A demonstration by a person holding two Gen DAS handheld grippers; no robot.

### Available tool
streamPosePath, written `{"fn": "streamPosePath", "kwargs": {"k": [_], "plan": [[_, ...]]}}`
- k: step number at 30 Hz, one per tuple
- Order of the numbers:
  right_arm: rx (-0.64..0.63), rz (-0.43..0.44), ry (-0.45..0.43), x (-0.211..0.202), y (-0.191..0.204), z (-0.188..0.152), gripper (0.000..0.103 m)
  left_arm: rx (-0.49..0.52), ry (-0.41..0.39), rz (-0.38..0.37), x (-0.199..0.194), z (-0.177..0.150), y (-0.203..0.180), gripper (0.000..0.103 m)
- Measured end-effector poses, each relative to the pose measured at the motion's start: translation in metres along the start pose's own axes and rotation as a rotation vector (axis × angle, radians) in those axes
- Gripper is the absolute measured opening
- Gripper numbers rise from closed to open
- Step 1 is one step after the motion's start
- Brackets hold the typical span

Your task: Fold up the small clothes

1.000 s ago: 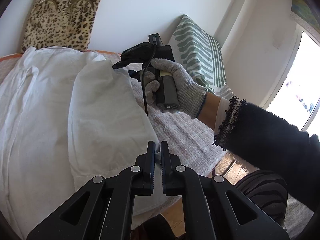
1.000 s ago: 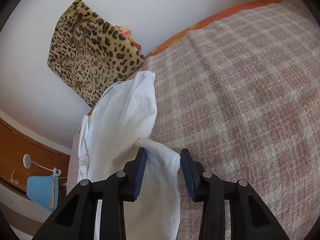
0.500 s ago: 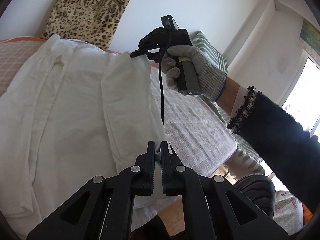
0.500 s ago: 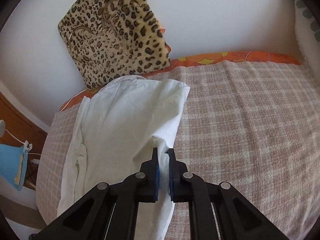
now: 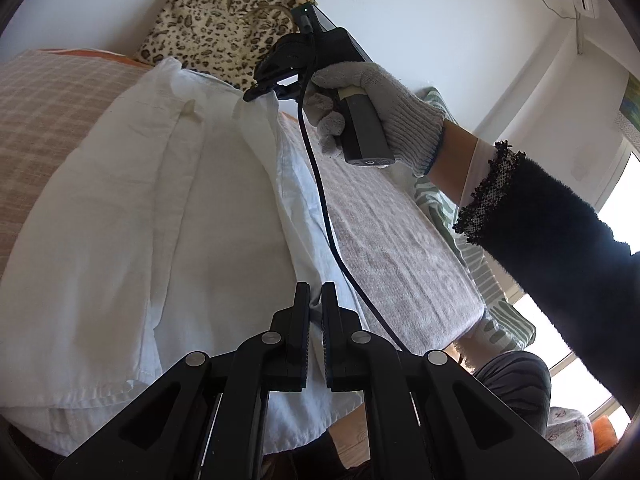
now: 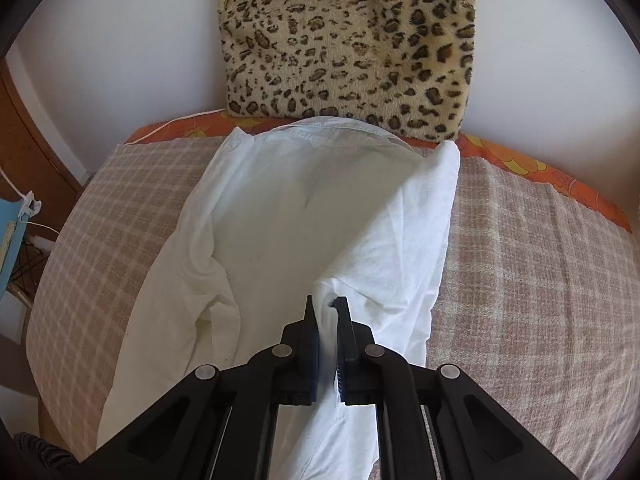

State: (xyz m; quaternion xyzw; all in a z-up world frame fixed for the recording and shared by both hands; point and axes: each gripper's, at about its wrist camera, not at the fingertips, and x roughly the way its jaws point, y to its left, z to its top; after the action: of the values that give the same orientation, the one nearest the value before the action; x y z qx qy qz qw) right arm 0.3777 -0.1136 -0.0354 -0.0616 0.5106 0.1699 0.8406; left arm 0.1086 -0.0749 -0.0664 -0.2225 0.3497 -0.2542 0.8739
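Observation:
A white shirt (image 6: 280, 208) lies spread on the bed, collar toward the wall. My right gripper (image 6: 324, 304) is shut on a pinch of the shirt's right side, and that side is lifted and drawn in over the body. In the left wrist view a gloved hand (image 5: 384, 108) carries the right gripper (image 5: 250, 96), which nips the raised edge of the shirt (image 5: 120, 208) near the collar end. My left gripper (image 5: 316, 308) is shut at the shirt's near end, with a strip of white cloth showing between its fingers.
A checked blanket (image 6: 520, 260) covers the bed. A leopard-print cushion (image 6: 348, 40) leans on the wall behind the collar. A green striped cushion (image 5: 436, 200) sits at the bed's far side. A black cable (image 5: 320, 200) hangs over the shirt. A blue object (image 6: 8, 232) and wooden furniture (image 6: 24, 120) stand at the left.
The right gripper closed on the shirt's right edge, then lifted it and swung it inward while rolling. The left gripper stayed shut and shifted along the near end.

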Motion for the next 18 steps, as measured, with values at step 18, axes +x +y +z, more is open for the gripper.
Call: {"fn": "streamPosePath", "kwargs": {"k": [18], "plan": [[0.225,0.236,-0.135,-0.065,-0.072,-0.057,0.033,-0.021,0.024,0.039,-0.005,-0.013,0.018,0.004]]}}
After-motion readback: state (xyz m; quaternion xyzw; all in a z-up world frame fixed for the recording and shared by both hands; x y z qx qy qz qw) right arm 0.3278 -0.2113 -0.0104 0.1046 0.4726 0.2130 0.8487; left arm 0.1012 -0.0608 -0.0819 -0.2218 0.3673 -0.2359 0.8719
